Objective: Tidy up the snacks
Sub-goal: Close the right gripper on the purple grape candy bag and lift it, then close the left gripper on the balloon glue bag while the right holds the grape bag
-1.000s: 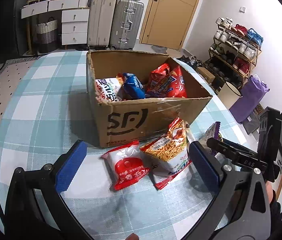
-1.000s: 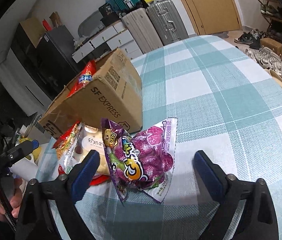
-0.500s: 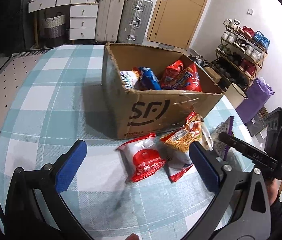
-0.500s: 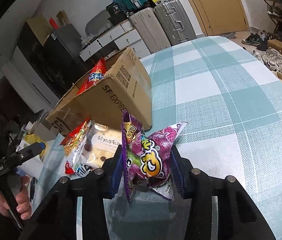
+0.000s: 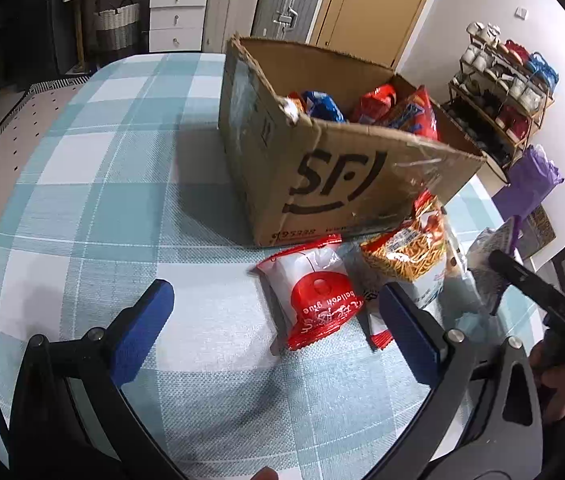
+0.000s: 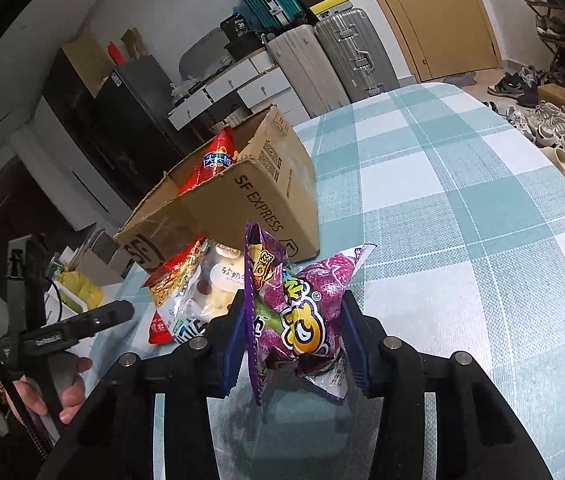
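While pinching the purple snack bag (image 6: 302,312), right gripper (image 6: 294,344) jaws; left gripper (image 5: 274,320) jaws wide, seemingly empty.

The tablecloth (image 5: 82,208) is woven cloth, matt and finely ribbed, in teal and white checks. The box (image 5: 346,184) is plain brown cardboard, dull and rough at its torn rim, with a strip of clear shiny tape on the front. The red and white packet (image 5: 314,292), the noodle snack bag (image 5: 406,252) and the purple bag (image 6: 302,312) are glossy crinkled plastic film. The pads (image 5: 142,320) are matt blue rubbery foam on smooth black plastic arms with small metal bolts. The suitcases (image 6: 342,52) look like hard ribbed metal or plastic, slightly shiny
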`<state>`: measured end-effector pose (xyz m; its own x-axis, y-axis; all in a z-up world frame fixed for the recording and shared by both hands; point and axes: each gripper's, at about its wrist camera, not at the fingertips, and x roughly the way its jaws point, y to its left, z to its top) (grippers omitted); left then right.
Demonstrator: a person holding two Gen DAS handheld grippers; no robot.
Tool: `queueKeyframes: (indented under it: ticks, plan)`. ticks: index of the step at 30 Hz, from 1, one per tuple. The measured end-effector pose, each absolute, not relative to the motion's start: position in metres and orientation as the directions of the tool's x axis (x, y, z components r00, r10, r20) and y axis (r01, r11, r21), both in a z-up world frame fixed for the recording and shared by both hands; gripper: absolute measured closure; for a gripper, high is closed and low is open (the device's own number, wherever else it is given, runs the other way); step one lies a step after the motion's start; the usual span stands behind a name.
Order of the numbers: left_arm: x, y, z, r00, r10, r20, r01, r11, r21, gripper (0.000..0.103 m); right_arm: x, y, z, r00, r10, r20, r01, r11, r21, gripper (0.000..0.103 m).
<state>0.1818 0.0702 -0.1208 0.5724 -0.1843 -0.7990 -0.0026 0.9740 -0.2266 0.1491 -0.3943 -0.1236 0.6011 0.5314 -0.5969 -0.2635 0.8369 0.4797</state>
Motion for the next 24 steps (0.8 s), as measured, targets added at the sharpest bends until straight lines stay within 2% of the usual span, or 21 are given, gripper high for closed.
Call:
queueKeyframes:
  ticks: [9, 15, 24]
  plan:
    - [0.2, 0.057, -0.135, 0.549, -0.161, -0.82, -0.001, 0.981, -0.193, 0.001, 0.139, -0.399, -0.12, 0.61, 0.537, -0.582, -0.259, 0.83, 0.494, 0.059]
    - [0.214, 0.046, -0.146, 0.536, -0.075, -0.841, -0.029, 0.994, -0.107, 0.001, 0.131, -0.404, -0.122, 0.615, 0.54, -0.575, -0.255, 0.826, 0.503, 0.059]
    - [0.23, 0.037, -0.159, 0.509, -0.04, -0.86, -0.052, 0.996, -0.078, 0.001, 0.123, -0.408, -0.121, 0.618, 0.542, -0.569, -0.251, 0.822, 0.511, 0.059]
